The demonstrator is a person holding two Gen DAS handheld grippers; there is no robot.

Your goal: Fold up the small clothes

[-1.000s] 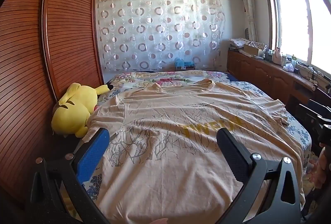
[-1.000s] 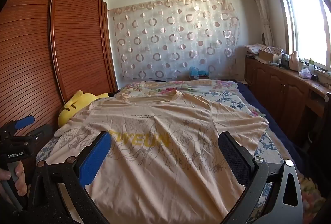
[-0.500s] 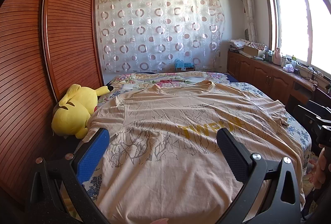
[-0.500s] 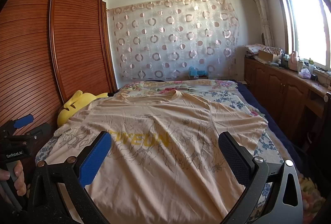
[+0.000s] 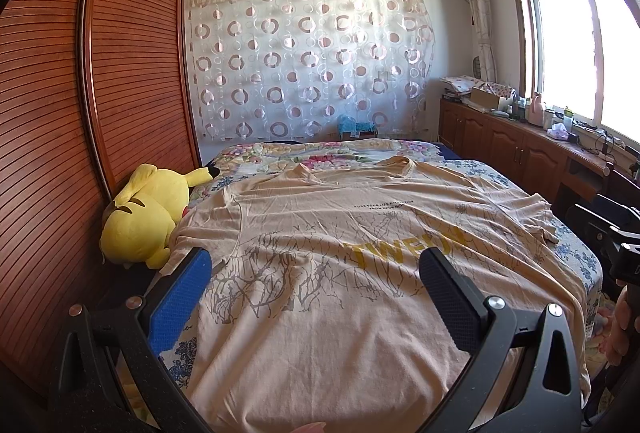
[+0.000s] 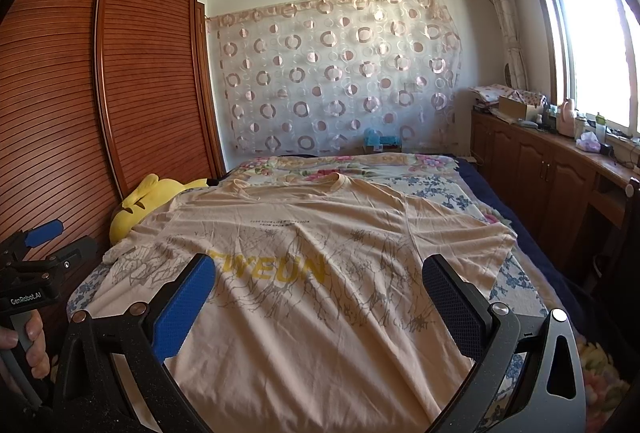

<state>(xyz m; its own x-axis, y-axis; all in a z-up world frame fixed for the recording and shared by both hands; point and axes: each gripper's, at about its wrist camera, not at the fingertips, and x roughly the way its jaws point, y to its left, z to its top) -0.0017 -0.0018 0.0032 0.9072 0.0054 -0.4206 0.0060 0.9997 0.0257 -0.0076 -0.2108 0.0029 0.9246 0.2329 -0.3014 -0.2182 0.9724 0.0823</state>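
A: Left view: a bed (image 5: 576, 257) in a bedroom. The shirt (image 5: 320, 273) lies flat, collar far away, under the wide-spread left gripper (image 5: 316, 277).

B: Right view: right gripper (image 6: 320, 281) gapes too, holding nothing. Both hang near the hem.

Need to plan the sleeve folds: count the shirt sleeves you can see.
2. One sleeve lies by the yellow plush toy; the other sleeve spreads toward the window side of the t-shirt.

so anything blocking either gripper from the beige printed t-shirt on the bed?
Nothing visible. Left gripper and right gripper are both open above the flat beige printed t-shirt. The yellow plush toy touches only its sleeve edge.
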